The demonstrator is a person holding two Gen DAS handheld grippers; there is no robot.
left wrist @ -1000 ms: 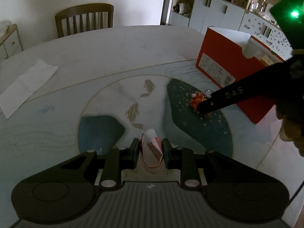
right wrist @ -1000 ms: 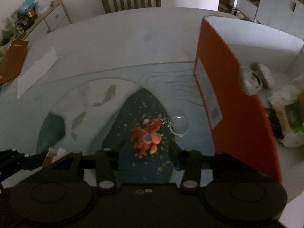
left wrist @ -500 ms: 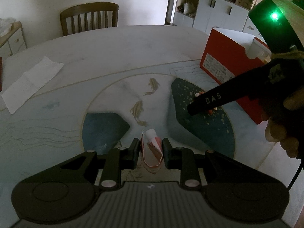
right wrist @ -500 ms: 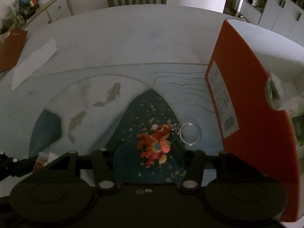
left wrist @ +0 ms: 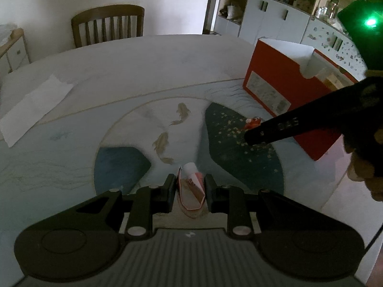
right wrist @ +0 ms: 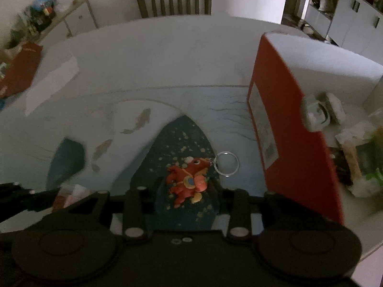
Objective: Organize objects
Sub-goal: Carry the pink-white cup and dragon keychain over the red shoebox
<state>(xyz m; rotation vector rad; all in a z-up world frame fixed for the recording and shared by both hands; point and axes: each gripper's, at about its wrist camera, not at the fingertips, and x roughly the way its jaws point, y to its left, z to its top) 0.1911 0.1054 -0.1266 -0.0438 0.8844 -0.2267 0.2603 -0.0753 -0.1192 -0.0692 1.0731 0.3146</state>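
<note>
A red dragon keychain toy (right wrist: pixel 189 181) lies on the dark green patch of the table, its metal ring (right wrist: pixel 226 163) to its right. My right gripper (right wrist: pixel 188 186) points down over it. Its jaws are closing, one finger on each side of the toy, with a thin gap still showing. In the left wrist view a black finger (left wrist: pixel 282 126) of that gripper covers most of the toy (left wrist: pixel 253 122). My left gripper (left wrist: pixel 189 181) is shut on a small pink tube with a white cap (left wrist: pixel 191 184), low over the table.
An open red box (right wrist: pixel 287 131) with several items inside stands to the right of the toy, also in the left wrist view as the red box (left wrist: pixel 275 83). A white paper sheet (left wrist: pixel 36 105) lies far left. A wooden chair (left wrist: pixel 107 24) stands behind the table.
The right gripper's fingers have drawn in closer around the dragon toy and the gripper has shifted a little. The left gripper and its tube have stayed put.
</note>
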